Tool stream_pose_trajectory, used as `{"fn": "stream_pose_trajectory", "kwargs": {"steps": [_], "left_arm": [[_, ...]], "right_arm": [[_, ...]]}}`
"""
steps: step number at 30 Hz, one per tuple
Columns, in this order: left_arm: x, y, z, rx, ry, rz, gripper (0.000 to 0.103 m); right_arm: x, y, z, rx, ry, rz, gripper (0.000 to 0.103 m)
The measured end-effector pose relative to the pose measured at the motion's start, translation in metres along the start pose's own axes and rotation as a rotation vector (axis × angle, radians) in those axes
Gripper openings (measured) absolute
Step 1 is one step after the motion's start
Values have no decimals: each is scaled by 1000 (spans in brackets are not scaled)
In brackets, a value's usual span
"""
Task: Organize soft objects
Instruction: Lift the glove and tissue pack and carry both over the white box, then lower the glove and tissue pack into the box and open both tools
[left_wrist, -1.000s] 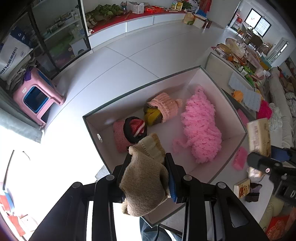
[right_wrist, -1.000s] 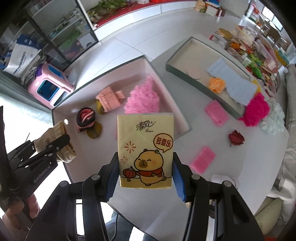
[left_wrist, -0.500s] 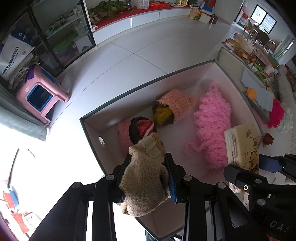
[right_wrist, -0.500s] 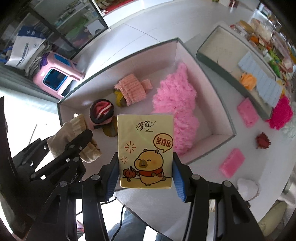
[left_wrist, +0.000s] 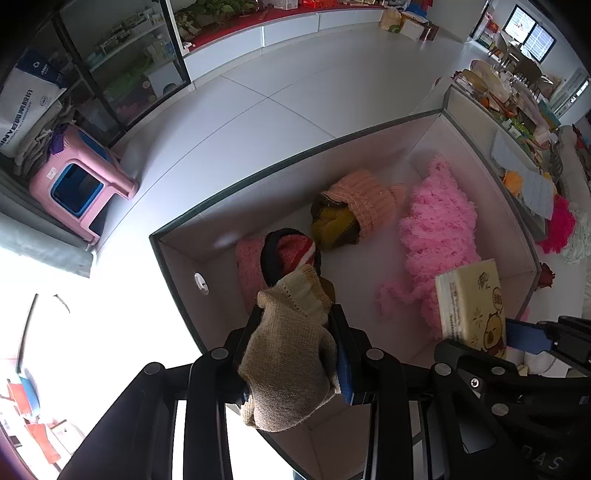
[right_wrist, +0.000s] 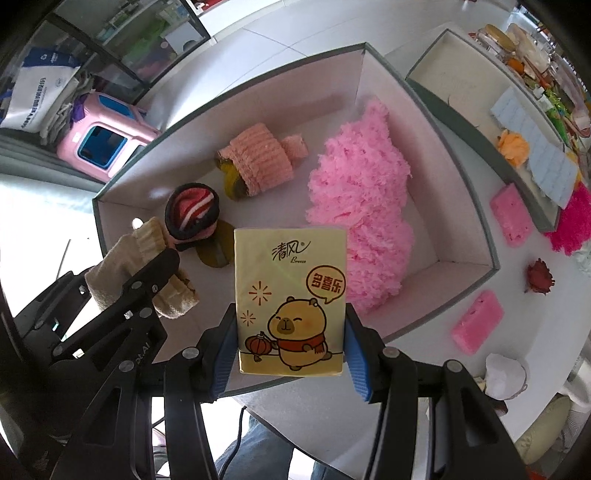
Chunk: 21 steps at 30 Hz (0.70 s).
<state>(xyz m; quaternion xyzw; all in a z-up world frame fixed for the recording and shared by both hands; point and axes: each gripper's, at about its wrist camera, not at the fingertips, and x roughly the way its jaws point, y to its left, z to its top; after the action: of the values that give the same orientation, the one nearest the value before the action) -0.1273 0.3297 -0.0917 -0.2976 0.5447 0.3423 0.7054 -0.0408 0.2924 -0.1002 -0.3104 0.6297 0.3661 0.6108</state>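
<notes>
A: The right gripper (right_wrist: 291, 343) is clamped on the tissue pack (right_wrist: 290, 301), blue pads against its two long edges, low in the middle of the right wrist frame. The left gripper (left_wrist: 295, 345) is closed tight on a beige knitted sock (left_wrist: 290, 363), bottom centre of its own frame.

B: And both hang over the box (right_wrist: 465, 206)?

A: Yes, the big open box, stiff white walls with a dark rim, filling the centre of both views. The pack is over its near edge, the sock over the near left corner.

B: How will these things handle?

A: Largest first: the pink fluffy piece (right_wrist: 364, 229), right of centre in the box, looks shaggy, light and very squashy; I'd judge it would sag from any pinch. The tissue pack is a soft rectangular block in smooth yellow film, light but probably slippery, so the grip across its width suits it. The sock is limp ribbed wool; pinched mid-body, its cuff flops forward. It should drop without harm.

B: Smaller things?

A: A peach knitted roll (right_wrist: 260, 162) with an olive one tucked in it, upper centre, and a striped red and black sock ball (right_wrist: 194, 212) at centre left. All soft, rounded, nothing fragile.
</notes>
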Motion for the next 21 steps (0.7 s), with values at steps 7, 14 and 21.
{"fn": "stream_pose_trajectory", "kwargs": {"steps": [7, 14, 21], "left_arm": [[3, -1, 2, 15, 5, 11, 35], [1, -4, 2, 32, -9, 15, 37], [-7, 11, 3, -41, -24, -1, 83]], "right_arm": [[12, 0, 3, 15, 26, 20, 56], [14, -1, 2, 17, 27, 27, 57], [6, -8, 0, 8, 3, -8, 75]]}}
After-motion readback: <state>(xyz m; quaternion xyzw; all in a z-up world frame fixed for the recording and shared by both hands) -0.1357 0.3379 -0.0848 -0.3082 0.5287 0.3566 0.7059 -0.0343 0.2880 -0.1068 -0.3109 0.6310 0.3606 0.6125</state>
